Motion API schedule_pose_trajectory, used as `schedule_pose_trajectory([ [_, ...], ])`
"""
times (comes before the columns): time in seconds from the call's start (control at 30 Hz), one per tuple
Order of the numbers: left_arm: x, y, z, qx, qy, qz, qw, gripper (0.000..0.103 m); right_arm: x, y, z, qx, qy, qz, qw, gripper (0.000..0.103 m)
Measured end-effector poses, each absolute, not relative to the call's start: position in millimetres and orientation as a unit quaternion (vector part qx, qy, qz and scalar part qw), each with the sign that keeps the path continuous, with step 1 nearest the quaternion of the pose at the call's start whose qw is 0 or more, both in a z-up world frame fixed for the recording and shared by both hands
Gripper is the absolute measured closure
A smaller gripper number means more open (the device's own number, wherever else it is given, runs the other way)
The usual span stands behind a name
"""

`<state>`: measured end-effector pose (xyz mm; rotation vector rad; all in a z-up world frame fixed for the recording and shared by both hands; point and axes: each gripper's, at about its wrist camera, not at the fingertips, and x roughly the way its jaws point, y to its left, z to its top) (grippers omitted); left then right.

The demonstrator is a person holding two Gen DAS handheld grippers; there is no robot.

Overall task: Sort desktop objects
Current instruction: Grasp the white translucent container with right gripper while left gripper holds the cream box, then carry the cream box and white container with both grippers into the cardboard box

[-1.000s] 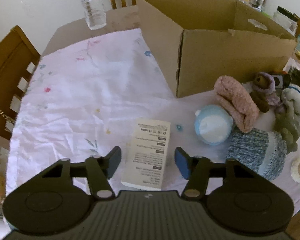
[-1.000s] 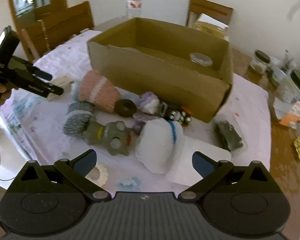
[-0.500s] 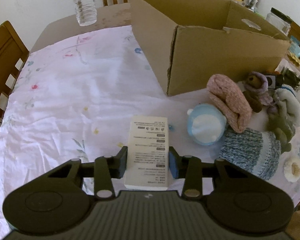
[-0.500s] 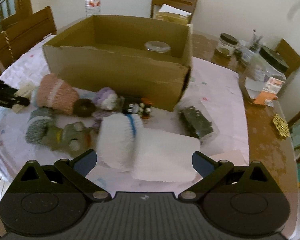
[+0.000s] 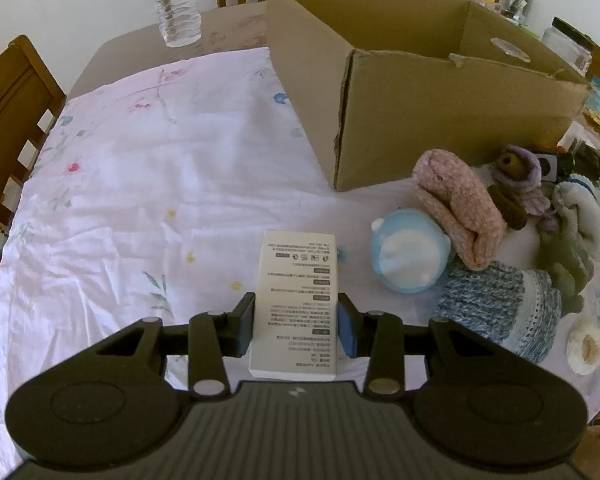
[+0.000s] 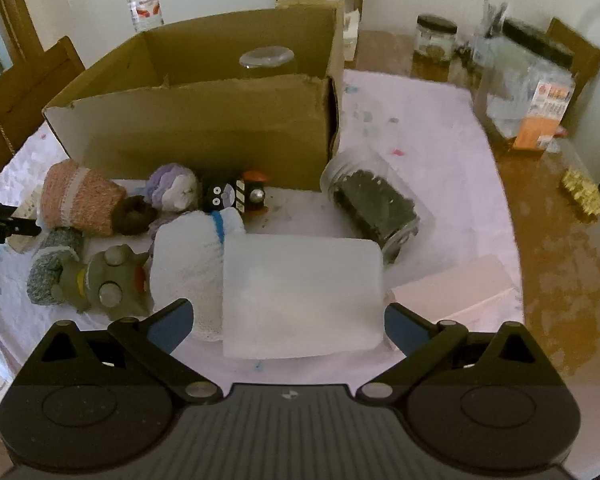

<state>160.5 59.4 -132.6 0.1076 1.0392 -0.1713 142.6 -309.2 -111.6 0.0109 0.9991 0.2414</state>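
Fingers of our left gripper (image 5: 296,326) squeeze the 2 long sides of the flat white cardboard packet with black print (image 5: 296,300), which lies on the flowery white cloth (image 5: 140,184) pointing straight away from us. Right of it stands the big brown cardboard box (image 5: 440,120). Our right gripper (image 6: 286,322) is wide open over the white paper roll (image 6: 300,296).

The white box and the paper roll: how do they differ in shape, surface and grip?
The white box is flat and rectangular; the paper roll is a rounded cylinder on its side. The box carries printed text; the roll is plain white. The left gripper is shut on the box; the right gripper stands open on either side of the roll without pressing it. Both are white and lie on the tablecloth.
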Motion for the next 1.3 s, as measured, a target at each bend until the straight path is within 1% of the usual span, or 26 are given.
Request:
schedule_pose_trajectory([
  [0.23,160,58,-131,0.046,0.496,-0.082,0.863,0.063,151,-317,-119,0.021,0.477,0.132,0.869,0.000],
  [0.37,160,57,-131,0.046,0.494,-0.078,0.864,0.063,152,-315,-118,0.009,0.474,0.147,0.868,0.005],
  [0.47,161,55,-131,0.045,0.494,-0.075,0.865,0.062,154,-314,-118,0.001,0.474,0.150,0.868,0.006],
  [0.57,162,54,-130,0.044,0.494,-0.070,0.866,0.063,155,-315,-119,0.002,0.474,0.147,0.868,0.011],
  [0.6,162,53,-130,0.043,0.493,-0.069,0.866,0.063,156,-316,-119,0.001,0.475,0.143,0.868,0.015],
  [0.9,157,52,-112,0.044,0.481,-0.071,0.873,0.063,154,-314,-111,-0.018,0.477,0.156,0.865,0.016],
  [1.3,149,40,-56,0.058,0.448,-0.091,0.888,0.063,153,-306,-67,-0.088,0.459,0.196,0.862,0.016],
])
